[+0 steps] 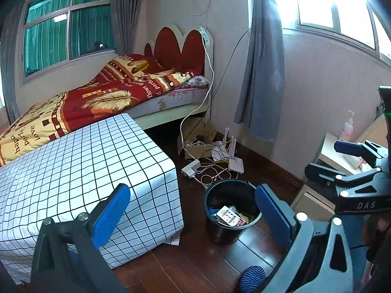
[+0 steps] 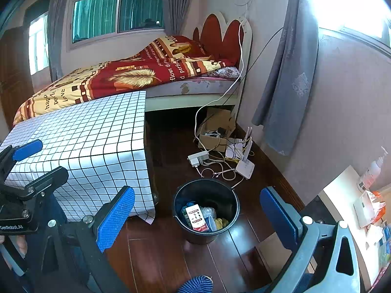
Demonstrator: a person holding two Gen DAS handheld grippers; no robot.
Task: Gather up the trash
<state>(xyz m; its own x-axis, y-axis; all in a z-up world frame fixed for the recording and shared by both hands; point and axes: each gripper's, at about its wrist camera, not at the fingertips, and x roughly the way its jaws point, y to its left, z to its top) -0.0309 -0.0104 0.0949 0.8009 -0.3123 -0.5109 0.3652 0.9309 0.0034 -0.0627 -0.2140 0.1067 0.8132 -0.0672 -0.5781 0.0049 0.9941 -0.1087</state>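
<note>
A black bucket (image 1: pixel 229 212) stands on the dark wood floor beside the checked table; it also shows in the right wrist view (image 2: pixel 207 211). Inside lie a red-and-white packet (image 1: pixel 231 216), also seen from the right (image 2: pixel 196 218), and other wrappers. My left gripper (image 1: pixel 193 214) is open and empty, held above the floor with the bucket between its blue pads. My right gripper (image 2: pixel 198 216) is open and empty, also framing the bucket. The right gripper shows at the right edge of the left wrist view (image 1: pixel 342 161); the left one at the left edge of the right wrist view (image 2: pixel 36 161).
A table with a white checked cloth (image 1: pixel 80 171) stands left of the bucket. Behind it is a bed (image 1: pixel 105 97). Cables, a power strip (image 1: pixel 191 167), a router (image 1: pixel 235 164) and a cardboard box (image 1: pixel 198 144) lie on the floor by the wall. A white side table (image 2: pixel 347 195) holds boxes at right.
</note>
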